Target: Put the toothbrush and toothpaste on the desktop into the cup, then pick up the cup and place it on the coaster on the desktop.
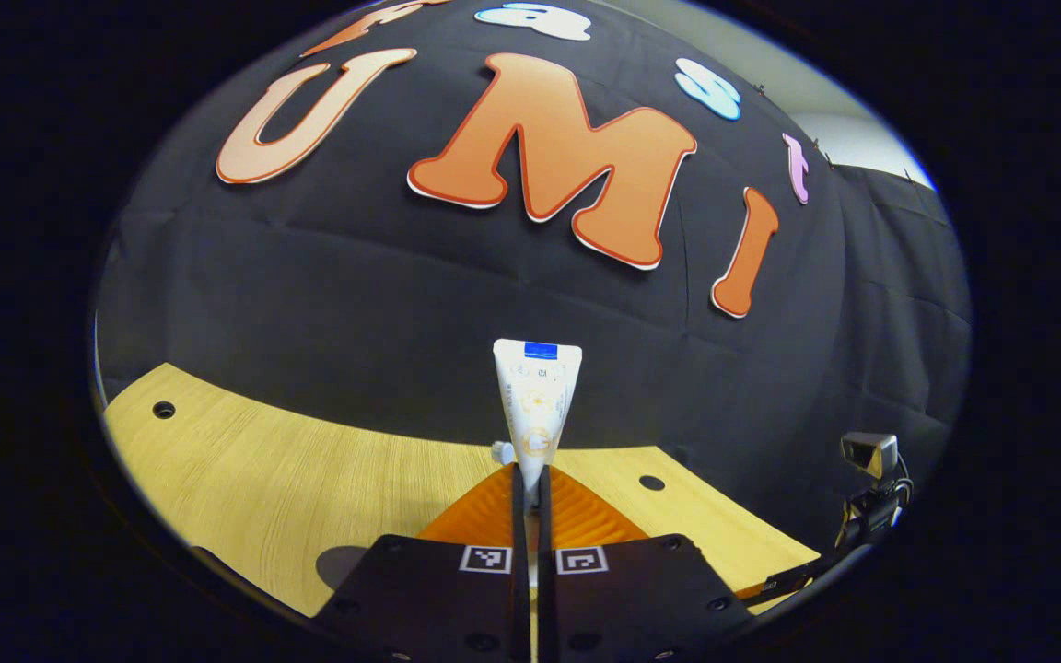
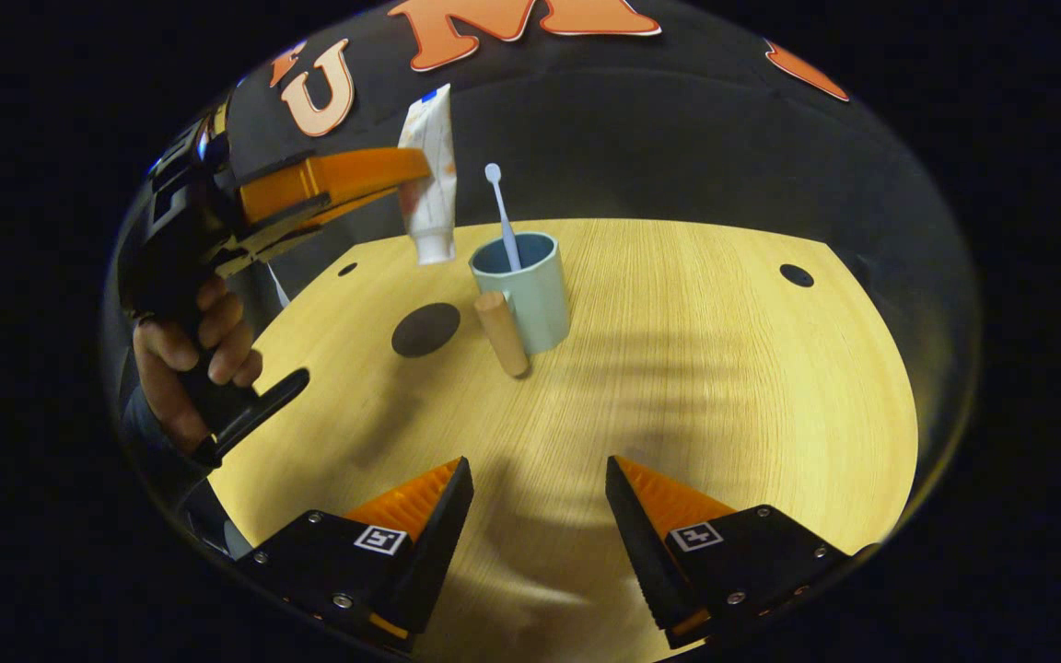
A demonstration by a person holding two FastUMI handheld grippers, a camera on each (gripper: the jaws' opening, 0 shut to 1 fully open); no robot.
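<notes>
Toothbrush (image 2: pixel 501 214) already standing in cup (image 2: pixel 530 295). Toothpaste (image 2: pixel 429 175) pinched in left hand-held gripper (image 2: pixel 415 180), raised just beside cup; right hand-held gripper (image 2: pixel 540 483) spread, empty. Left: drop tube in, move cup onto coaster (image 2: pixel 425 329) on surface (image 2: pixel 724 368)

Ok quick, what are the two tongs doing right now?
Left tongs: closed on the toothpaste, held up off the table.
Right tongs: open, holding nothing, above the table.
</notes>
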